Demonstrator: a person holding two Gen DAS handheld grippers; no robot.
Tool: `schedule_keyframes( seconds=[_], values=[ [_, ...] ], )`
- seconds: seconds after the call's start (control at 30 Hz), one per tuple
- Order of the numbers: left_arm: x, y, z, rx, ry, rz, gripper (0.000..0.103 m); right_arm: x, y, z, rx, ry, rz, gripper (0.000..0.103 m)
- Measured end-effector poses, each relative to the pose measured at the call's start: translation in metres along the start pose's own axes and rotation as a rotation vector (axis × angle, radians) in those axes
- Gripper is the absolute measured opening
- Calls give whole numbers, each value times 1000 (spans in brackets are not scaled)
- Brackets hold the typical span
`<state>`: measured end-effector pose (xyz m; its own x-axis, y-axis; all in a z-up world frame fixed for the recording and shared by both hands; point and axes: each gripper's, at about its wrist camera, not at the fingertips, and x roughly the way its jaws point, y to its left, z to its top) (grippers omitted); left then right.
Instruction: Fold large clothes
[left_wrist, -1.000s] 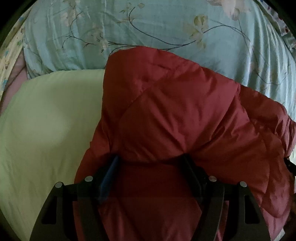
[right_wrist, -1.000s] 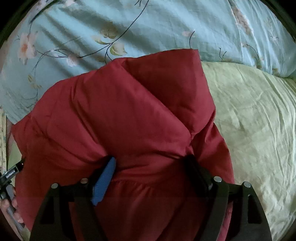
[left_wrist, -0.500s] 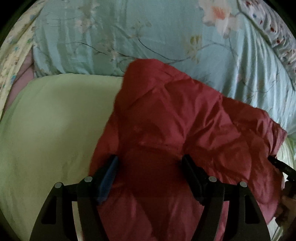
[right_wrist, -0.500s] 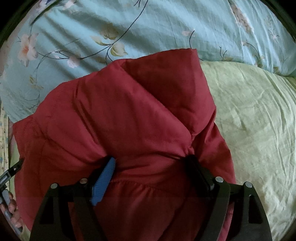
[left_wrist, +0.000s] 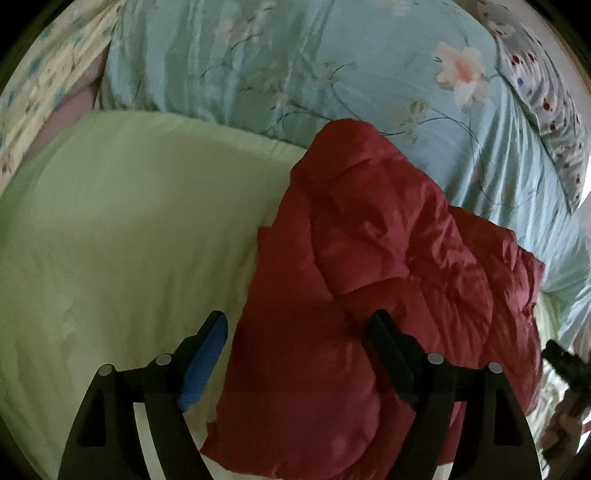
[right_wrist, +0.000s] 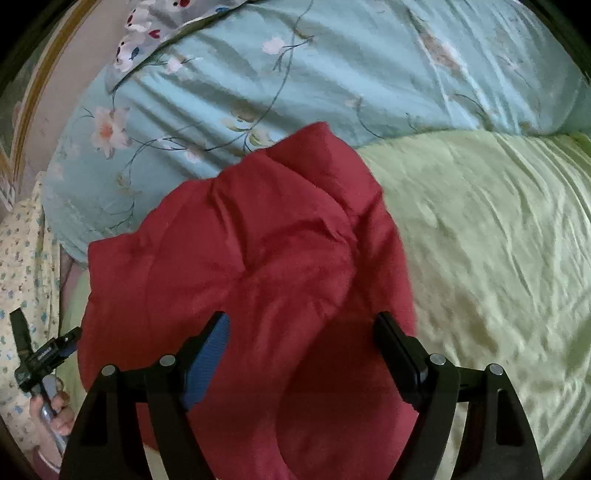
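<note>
The red padded jacket (left_wrist: 369, 277) lies bundled on the pale green sheet (left_wrist: 110, 240), its far end reaching onto the light blue flowered quilt (left_wrist: 295, 55). Its long axis runs from the grippers away toward the quilt; a narrower rounded end points that way. The fabric is quilted, puffy, creased and folded over itself, dark red in dim light.

The left gripper (left_wrist: 299, 328) stands wide open, holding nothing; its blue-padded finger is over bare sheet, the other over the jacket. In the right wrist view, the right gripper (right_wrist: 301, 328) is equally wide open above the jacket (right_wrist: 258, 258), gripping nothing. A patterned pillow (left_wrist: 546, 92) lies at the far edge.
</note>
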<state>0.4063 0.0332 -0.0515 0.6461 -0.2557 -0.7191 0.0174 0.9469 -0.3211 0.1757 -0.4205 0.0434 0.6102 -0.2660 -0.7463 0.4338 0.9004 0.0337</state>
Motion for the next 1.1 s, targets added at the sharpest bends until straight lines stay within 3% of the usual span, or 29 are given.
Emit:
schedule_keyframes(
  seconds=[0.37,0.57,0.87,1.1],
  values=[
    [8,26,0,-71,31,-93,85,-11,-45,-17,103,32,-7,82],
    [21,37,2,-124,67,-200,92,0,-59,-18,159,42,57,82],
    [55,46,6,-173,135,-289,102,33,-71,-11,233,96,151,83],
    [82,46,11,-202,179,-365,102,54,-66,-5,261,122,249,84]
  ],
)
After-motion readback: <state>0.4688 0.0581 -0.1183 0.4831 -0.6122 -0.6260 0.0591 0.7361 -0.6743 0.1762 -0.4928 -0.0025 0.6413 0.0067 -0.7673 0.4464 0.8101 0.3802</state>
